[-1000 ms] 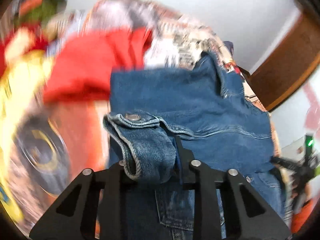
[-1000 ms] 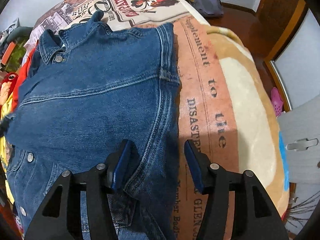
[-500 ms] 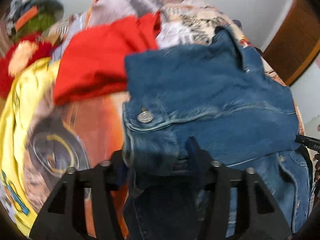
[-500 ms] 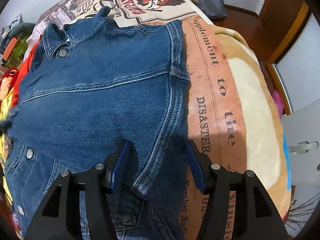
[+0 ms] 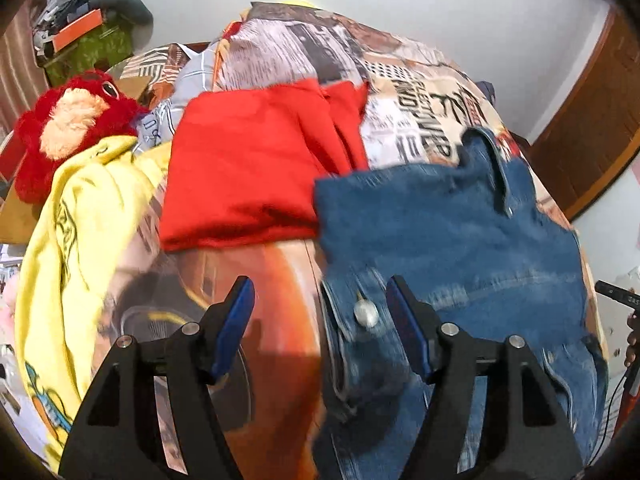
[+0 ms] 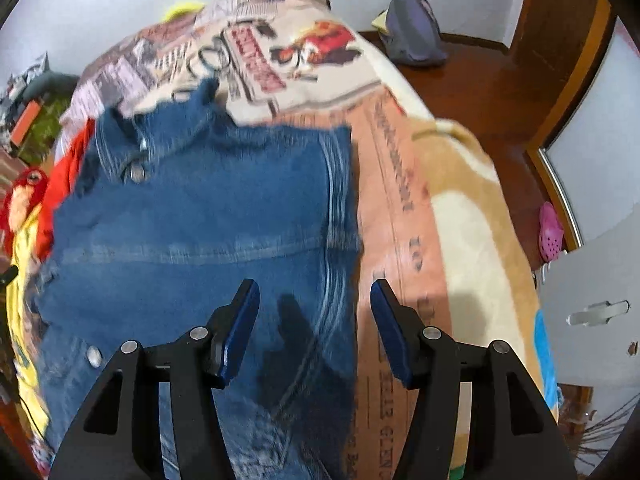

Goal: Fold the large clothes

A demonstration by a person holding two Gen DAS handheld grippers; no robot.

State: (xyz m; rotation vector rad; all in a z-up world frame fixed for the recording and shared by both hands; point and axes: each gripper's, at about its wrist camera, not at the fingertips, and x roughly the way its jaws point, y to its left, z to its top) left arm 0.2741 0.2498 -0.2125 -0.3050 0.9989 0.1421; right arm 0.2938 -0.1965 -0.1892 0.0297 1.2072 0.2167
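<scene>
A blue denim jacket [image 5: 452, 232] lies folded on a printed bedspread [image 5: 404, 92]; it also shows in the right wrist view [image 6: 208, 224]. My left gripper [image 5: 320, 308] is open above the jacket's left edge, where a cuff with a metal button [image 5: 366, 314] lies between the jaws. My right gripper [image 6: 314, 312] is open and empty above the jacket's right seam edge.
A red garment [image 5: 248, 176] lies left of the jacket, next to a yellow printed garment [image 5: 76, 232] and a red plush toy [image 5: 68, 120]. Boxes [image 5: 88, 40] stand at the back left. The bed edge, wood floor [image 6: 480, 80] and a grey bag [image 6: 414, 36] are on the right.
My left gripper let go of the denim cuff and opened; the cuff now lies on the jacket's left edge. My right gripper stayed open and drew back a little.
</scene>
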